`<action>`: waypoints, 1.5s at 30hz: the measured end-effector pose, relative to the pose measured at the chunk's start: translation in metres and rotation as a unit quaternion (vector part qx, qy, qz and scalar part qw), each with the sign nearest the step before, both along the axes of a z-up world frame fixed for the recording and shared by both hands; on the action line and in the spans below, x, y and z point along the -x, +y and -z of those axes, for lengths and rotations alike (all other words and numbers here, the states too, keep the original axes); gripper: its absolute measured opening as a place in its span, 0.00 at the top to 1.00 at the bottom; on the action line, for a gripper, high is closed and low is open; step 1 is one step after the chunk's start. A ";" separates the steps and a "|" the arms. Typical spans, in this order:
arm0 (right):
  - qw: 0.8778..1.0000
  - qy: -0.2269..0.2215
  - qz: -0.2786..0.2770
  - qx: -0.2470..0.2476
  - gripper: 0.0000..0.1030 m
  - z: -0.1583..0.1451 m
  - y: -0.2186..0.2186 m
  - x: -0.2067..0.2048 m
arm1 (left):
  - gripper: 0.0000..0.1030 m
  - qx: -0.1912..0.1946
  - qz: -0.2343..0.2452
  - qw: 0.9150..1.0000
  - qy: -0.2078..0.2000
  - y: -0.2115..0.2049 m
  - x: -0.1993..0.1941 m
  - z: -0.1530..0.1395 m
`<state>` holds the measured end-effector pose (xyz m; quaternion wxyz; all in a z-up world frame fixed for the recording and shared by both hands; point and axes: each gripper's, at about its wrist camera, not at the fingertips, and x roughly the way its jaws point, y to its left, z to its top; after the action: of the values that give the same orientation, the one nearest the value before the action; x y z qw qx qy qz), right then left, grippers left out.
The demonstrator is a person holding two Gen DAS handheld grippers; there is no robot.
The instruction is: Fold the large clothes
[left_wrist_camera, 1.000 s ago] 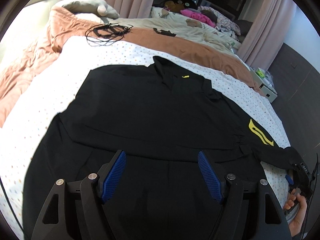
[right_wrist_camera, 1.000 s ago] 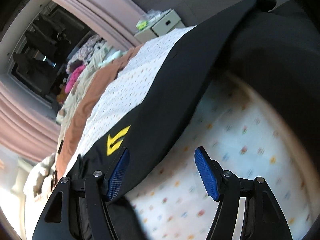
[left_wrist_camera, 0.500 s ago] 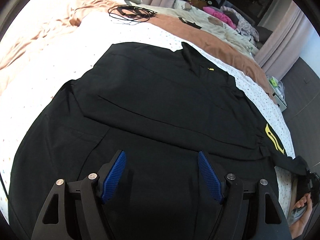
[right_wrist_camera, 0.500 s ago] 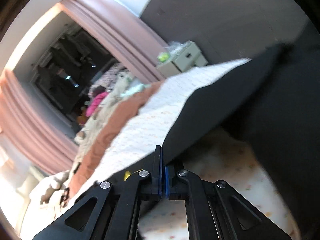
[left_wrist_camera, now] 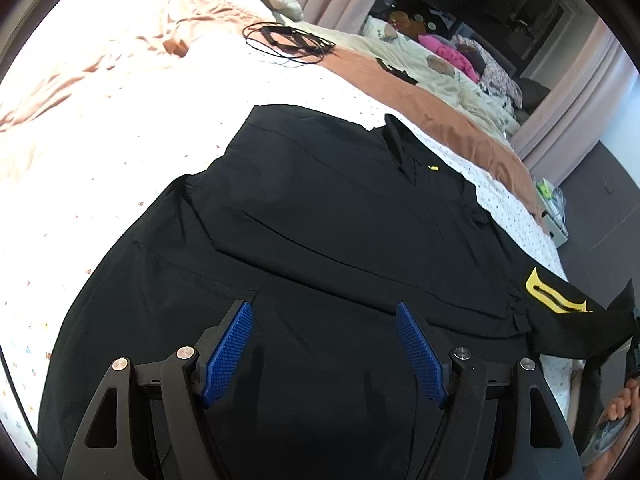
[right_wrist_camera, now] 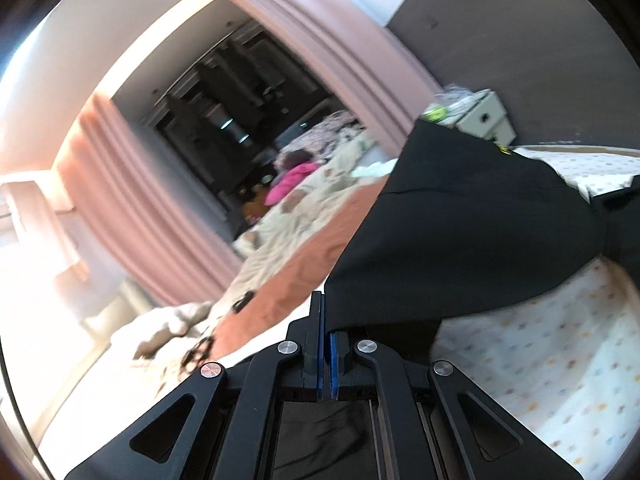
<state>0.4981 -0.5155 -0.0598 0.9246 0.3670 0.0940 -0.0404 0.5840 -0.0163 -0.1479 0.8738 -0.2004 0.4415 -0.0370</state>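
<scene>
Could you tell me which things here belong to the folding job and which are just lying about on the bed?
Part of the job:
- black shirt, spread on the dotted sheet
- its sleeve, pinched and lifted by the right gripper
- left gripper, open above the hem

Just lying about:
- coiled black cable
- pink garment
- brown blanket

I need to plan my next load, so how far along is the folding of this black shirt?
Barely started. Done: the black shirt lies spread on the dotted sheet. In hand: the right gripper is shut on the sleeve and holds it off the bed; the left gripper hangs open over the hem. Left: every fold.
</scene>
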 end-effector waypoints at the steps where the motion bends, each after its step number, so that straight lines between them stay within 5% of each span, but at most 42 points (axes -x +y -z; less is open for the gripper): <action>1: 1.000 -0.004 -0.015 -0.006 0.97 -0.001 0.009 -0.005 | 0.27 0.003 -0.001 1.000 0.000 0.003 0.000 0.000; 11: 0.995 -0.013 -0.101 0.007 0.97 -0.005 0.084 -0.036 | 0.27 0.045 -0.031 0.999 0.003 0.045 0.005 -0.004; 19: 0.980 0.040 -0.184 0.063 0.97 0.023 0.155 -0.086 | 0.27 0.047 -0.042 0.998 0.003 0.073 0.008 -0.005; 24: 0.952 0.132 -0.252 0.115 0.96 0.066 0.217 -0.131 | 0.27 0.065 -0.064 0.996 0.010 0.088 0.006 0.000; 28: 0.912 0.254 -0.288 0.142 0.91 0.119 0.252 -0.157 | 0.27 0.070 -0.063 0.995 0.012 0.088 0.004 0.001; 30: 0.899 0.289 -0.299 0.136 0.59 0.135 0.252 -0.161 | 0.27 0.070 -0.059 0.996 0.011 0.086 0.004 0.000; 36: 0.920 0.257 -0.276 0.108 0.28 0.125 0.220 -0.121 | 0.27 0.073 -0.054 0.996 0.008 0.081 0.006 -0.002; 39: 0.931 0.257 -0.244 0.093 0.25 0.115 0.199 -0.098 | 0.27 0.073 -0.050 0.996 0.009 0.077 0.005 -0.002; 45: 0.943 0.291 -0.151 -0.051 0.24 0.136 0.120 -0.046 | 0.27 0.058 -0.038 0.998 0.009 0.070 0.007 -0.004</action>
<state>0.5437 -0.3957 -0.1957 0.8323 0.3675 0.4151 -0.0002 0.5775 0.0532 -0.1435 0.8573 -0.2680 0.4388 -0.0272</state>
